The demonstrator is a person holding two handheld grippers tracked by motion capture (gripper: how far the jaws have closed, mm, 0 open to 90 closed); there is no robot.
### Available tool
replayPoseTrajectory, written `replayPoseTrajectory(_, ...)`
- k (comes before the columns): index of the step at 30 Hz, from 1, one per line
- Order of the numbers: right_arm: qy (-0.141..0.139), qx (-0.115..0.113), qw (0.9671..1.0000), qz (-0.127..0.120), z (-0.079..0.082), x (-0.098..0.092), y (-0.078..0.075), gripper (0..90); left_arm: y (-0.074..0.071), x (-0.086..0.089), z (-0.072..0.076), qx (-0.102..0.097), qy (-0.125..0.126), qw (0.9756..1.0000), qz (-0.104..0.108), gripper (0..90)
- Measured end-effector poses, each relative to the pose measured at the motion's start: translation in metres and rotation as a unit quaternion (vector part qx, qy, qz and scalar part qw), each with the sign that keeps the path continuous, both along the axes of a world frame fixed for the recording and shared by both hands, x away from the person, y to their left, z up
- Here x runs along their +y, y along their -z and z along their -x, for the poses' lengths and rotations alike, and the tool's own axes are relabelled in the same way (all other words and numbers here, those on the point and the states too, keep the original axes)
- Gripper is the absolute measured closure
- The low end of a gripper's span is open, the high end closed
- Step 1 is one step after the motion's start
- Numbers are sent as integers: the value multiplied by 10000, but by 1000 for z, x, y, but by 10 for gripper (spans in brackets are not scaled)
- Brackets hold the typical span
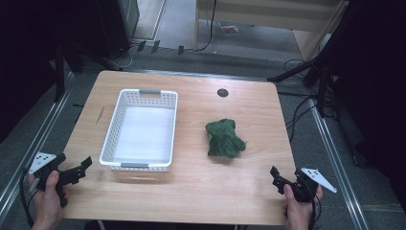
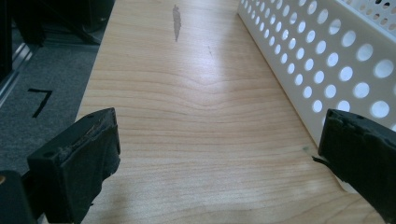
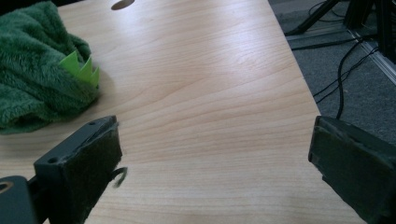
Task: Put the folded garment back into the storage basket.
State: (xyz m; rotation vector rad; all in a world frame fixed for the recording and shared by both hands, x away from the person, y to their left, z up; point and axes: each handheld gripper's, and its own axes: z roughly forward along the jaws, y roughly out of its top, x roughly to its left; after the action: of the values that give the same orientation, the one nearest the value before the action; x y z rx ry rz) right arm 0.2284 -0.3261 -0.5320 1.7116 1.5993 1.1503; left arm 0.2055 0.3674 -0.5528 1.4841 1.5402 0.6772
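A green plush toy [image 1: 224, 138] lies crumpled on the wooden table [image 1: 201, 191], right of centre; in the right gripper view the plush toy [image 3: 37, 88] shows a light green spiky trim. A white perforated basket [image 1: 141, 129] stands empty left of centre, and its holed wall [image 2: 327, 60] runs along the right of the left gripper view. My left gripper [image 1: 81, 168] sits at the table's front left corner, open, nothing between its jaws. My right gripper [image 1: 276, 178] rests near the front right edge, open and empty, with the toy ahead to its left.
A round cable hole [image 1: 222, 92] sits near the table's far edge. A dark mark [image 2: 176, 21] streaks the wood left of the basket. Cables and stand legs [image 1: 306, 72] crowd the floor at the right. Dark equipment stands at the far left.
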Motion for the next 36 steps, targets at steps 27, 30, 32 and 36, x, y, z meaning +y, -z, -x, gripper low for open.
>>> replayPoseTrajectory(27,220,463,9986,-131,-14,37,-38,0,1,2,0,16,32,9999,107,0)
replayPoseTrajectory(30,230,452,9987,-17,-18,45,-44,0,1,2,0,18,38,9999,108,0)
replayPoseTrajectory(32,170,418,9990,-20,-20,50,-47,0,0,2,0,22,43,9999,108,0)
replayPoseTrajectory(36,94,474,9988,-25,-26,62,-51,0,1,2,0,11,40,9999,139,0)
